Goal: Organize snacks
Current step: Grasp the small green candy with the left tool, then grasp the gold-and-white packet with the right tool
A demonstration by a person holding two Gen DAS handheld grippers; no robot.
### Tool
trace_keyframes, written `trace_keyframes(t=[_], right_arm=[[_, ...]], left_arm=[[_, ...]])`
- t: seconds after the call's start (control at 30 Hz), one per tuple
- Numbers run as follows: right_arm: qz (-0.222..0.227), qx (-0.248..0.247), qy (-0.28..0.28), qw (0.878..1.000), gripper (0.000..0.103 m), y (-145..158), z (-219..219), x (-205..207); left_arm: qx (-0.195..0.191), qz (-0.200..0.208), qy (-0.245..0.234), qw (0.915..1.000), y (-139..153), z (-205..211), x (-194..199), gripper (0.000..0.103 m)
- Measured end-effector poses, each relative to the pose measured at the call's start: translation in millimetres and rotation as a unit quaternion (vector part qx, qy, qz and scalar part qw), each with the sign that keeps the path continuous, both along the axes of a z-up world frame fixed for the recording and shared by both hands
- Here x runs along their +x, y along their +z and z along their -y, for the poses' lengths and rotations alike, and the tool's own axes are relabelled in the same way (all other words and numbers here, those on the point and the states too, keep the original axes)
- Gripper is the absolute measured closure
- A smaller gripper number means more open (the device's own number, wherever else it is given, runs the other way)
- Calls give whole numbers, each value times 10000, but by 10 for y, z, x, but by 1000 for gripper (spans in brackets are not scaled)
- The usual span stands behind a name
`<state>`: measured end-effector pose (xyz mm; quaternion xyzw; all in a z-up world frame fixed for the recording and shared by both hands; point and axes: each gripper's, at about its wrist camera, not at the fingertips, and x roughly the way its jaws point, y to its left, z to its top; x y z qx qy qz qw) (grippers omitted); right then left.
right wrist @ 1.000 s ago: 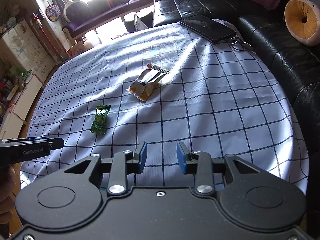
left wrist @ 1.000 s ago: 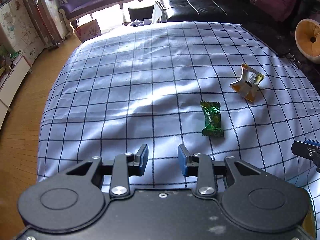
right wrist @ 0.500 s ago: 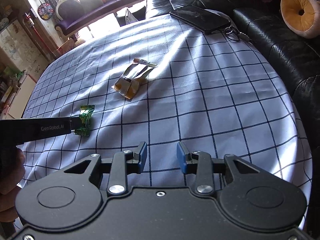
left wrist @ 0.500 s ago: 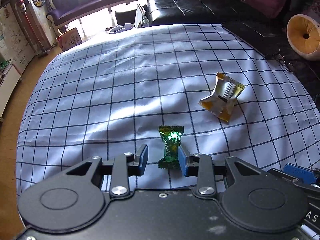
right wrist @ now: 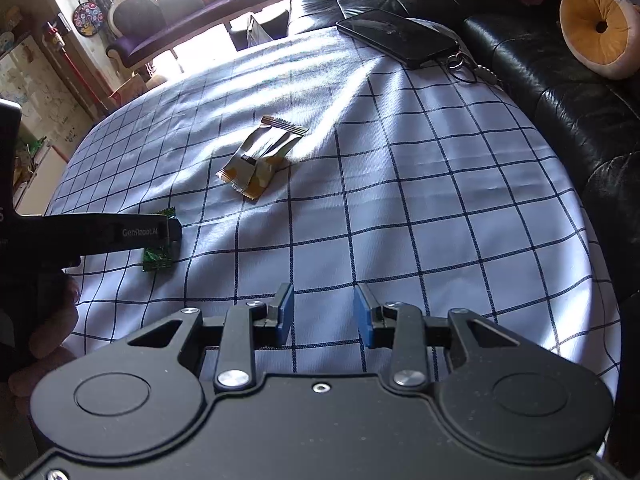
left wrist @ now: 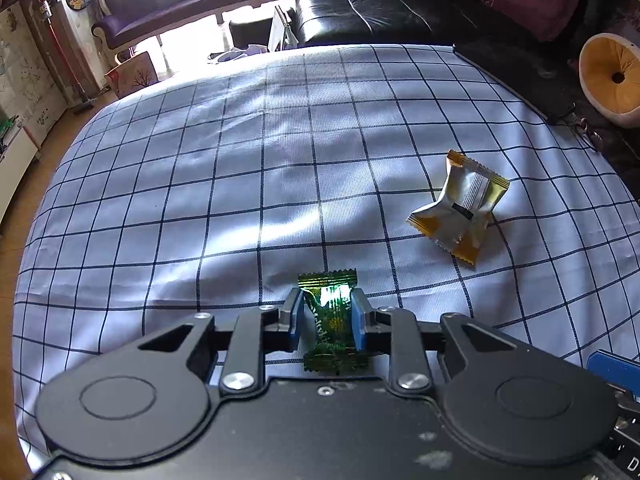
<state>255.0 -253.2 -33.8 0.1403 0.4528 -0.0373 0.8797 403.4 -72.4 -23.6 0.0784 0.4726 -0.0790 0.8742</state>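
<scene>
A green candy (left wrist: 330, 318) lies on the checked tablecloth (left wrist: 240, 184), and my left gripper (left wrist: 326, 320) is shut on it, blue pads against both sides. In the right wrist view the same candy (right wrist: 158, 258) shows under the left gripper's finger (right wrist: 120, 234). A silver and yellow snack packet (left wrist: 460, 208) lies to the right and farther away, also in the right wrist view (right wrist: 260, 160). My right gripper (right wrist: 324, 314) is open and empty above the cloth near its front edge.
A black phone (right wrist: 396, 36) with keys (right wrist: 468, 68) lies at the cloth's far right edge. A black leather sofa (right wrist: 560, 92) runs along the right. A round yellow cushion (right wrist: 596, 28) rests on it. The cloth's left edge drops to wooden floor (left wrist: 16, 208).
My left gripper moved right and forward to the green candy and closed on it. My right gripper stayed open and shifted slightly.
</scene>
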Motion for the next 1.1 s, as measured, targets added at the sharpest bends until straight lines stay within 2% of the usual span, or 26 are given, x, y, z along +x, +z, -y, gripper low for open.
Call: trace_keyframes(t=[0.17, 0.3, 0.4, 0.5, 0.67, 0.83, 1.1], right_arm=[[8, -44, 9, 10000, 59, 14, -28, 30], [28, -77, 12, 10000, 59, 33, -55, 72], [64, -126, 45, 9999, 59, 56, -94, 125], [120, -146, 48, 9998, 59, 84, -138, 214], [235, -19, -15, 9997, 59, 120, -179, 411], [345, 134, -239, 9990, 59, 130, -163, 631], [494, 162, -429, 9977, 57, 78, -228, 966]], left_arm=[[-62, 15, 50, 10000, 17, -206, 5, 78], [72, 67, 288, 9995, 27, -415, 15, 81], [166, 53, 448, 9988, -6, -564, 45, 81], [83, 20, 479, 9988, -54, -669, 62, 79], [251, 122, 394, 9988, -121, -632, 39, 79], [74, 156, 425, 9989, -169, -688, 38, 81], [73, 367, 342, 9987, -199, -687, -95, 81]])
